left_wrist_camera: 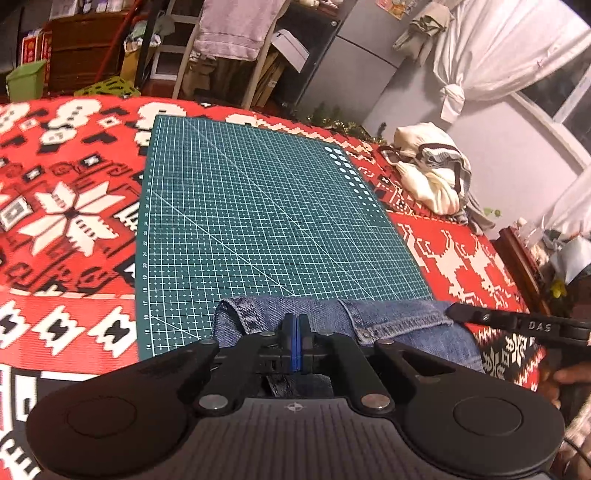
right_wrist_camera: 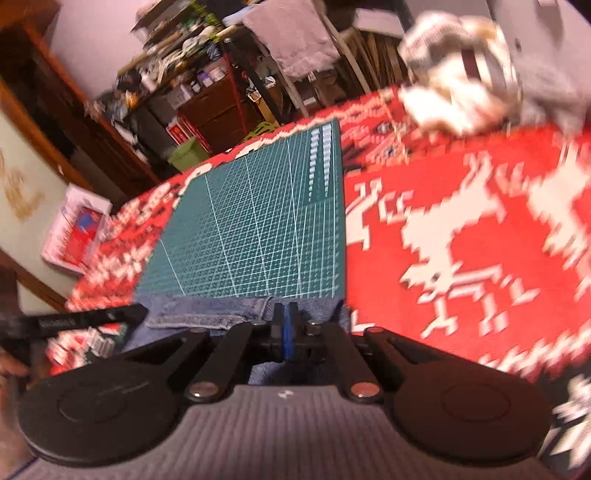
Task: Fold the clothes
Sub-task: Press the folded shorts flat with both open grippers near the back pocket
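Note:
A blue denim garment (left_wrist_camera: 388,325) lies at the near edge of the green cutting mat (left_wrist_camera: 258,206). My left gripper (left_wrist_camera: 294,325) is shut on the denim's hem, its blue pads pressed together. From the right side, the same denim (right_wrist_camera: 207,310) shows at the mat's (right_wrist_camera: 258,229) near edge, and my right gripper (right_wrist_camera: 285,314) is shut on its edge. The right gripper's black finger (left_wrist_camera: 517,325) pokes in at the right of the left wrist view. The left gripper's finger (right_wrist_camera: 74,319) appears at the left of the right wrist view. Most of the denim is hidden under both tools.
A red, white and black patterned blanket (left_wrist_camera: 66,206) covers the surface under the mat. A heap of cream and striped clothes (left_wrist_camera: 432,173) lies past the mat's far right corner. Shelves, a chair with a towel (left_wrist_camera: 236,29) and a curtain stand behind.

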Available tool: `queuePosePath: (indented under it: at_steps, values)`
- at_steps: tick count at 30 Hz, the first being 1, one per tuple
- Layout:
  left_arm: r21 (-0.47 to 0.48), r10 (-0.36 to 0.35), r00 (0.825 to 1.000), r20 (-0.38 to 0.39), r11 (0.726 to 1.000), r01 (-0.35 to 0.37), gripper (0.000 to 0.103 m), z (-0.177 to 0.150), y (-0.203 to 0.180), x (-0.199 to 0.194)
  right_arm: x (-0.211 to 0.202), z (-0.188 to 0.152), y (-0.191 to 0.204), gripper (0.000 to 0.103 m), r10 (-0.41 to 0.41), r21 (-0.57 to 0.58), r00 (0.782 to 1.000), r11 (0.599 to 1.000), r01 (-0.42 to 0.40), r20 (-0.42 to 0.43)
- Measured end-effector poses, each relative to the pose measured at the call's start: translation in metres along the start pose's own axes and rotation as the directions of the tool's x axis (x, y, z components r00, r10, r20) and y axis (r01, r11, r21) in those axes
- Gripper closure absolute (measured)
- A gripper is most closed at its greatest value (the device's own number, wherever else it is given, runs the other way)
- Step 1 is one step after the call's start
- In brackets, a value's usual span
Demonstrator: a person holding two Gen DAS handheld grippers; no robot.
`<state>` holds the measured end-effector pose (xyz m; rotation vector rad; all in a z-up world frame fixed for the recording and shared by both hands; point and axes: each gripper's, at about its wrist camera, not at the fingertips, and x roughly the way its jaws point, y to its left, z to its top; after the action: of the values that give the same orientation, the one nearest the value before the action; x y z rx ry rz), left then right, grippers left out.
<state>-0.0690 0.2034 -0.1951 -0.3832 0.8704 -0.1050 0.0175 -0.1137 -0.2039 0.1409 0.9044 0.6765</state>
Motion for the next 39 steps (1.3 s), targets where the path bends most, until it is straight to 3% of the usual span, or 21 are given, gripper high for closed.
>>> queuePosePath:
  at_steps: [3,5,7,9,11,13,18,21,28,33,39]
  values:
    - [0.066,0.0,1.0,0.017,0.998,-0.001,0.092,0.0,-0.015,-0.012,-0.017,0.003,0.024,0.089,-0.023,-0.104,1.0,0.994,0.023,-0.002]
    - [0.112,0.013,0.999,0.031,0.994,-0.017,0.074,0.0,-0.027,-0.019,-0.024,0.004,0.037,0.083,-0.039,-0.123,0.999,0.992,0.038,-0.004]
    - [0.143,0.007,0.999,0.05,0.99,-0.015,0.068,-0.001,-0.036,-0.026,-0.032,0.003,0.049,0.068,-0.044,-0.137,0.999,0.99,0.043,0.001]
    - [0.172,-0.003,0.998,0.055,0.985,-0.006,0.064,0.0,-0.045,-0.031,-0.036,0.002,0.061,0.059,-0.06,-0.162,0.998,0.985,0.061,0.01]
    - [0.197,-0.011,0.998,0.056,0.98,0.0,0.055,0.001,-0.051,-0.034,-0.041,0.001,0.072,0.05,-0.089,-0.185,0.996,0.978,0.092,0.023]
    - [0.219,-0.007,0.999,0.048,0.976,-0.004,0.05,0.003,-0.056,-0.035,-0.048,-0.001,0.079,0.033,-0.109,-0.193,0.993,0.974,0.115,0.041]
    - [0.256,-0.002,0.998,0.057,0.966,-0.012,0.035,0.003,-0.066,-0.039,-0.068,-0.002,0.09,0.011,-0.148,-0.205,0.985,0.965,0.164,0.09]
    - [0.278,0.0,0.998,0.063,0.96,-0.017,0.034,0.003,-0.072,-0.041,-0.08,-0.005,0.096,0.001,-0.139,-0.217,0.982,0.962,0.164,0.126]
    - [0.337,0.024,0.993,0.118,0.939,-0.063,0.026,0.001,-0.087,-0.05,-0.096,-0.005,0.103,0.001,-0.168,-0.222,0.972,0.954,0.203,0.166]
    - [0.379,0.045,0.984,0.173,0.919,-0.109,0.014,-0.001,-0.098,-0.059,-0.108,-0.008,0.11,0.0,-0.242,-0.234,0.943,0.927,0.294,0.227]
    - [0.419,0.066,0.968,0.242,0.892,-0.166,0.009,-0.008,-0.107,-0.067,-0.107,-0.006,0.113,0.0,-0.294,-0.223,0.942,0.919,0.326,0.165]
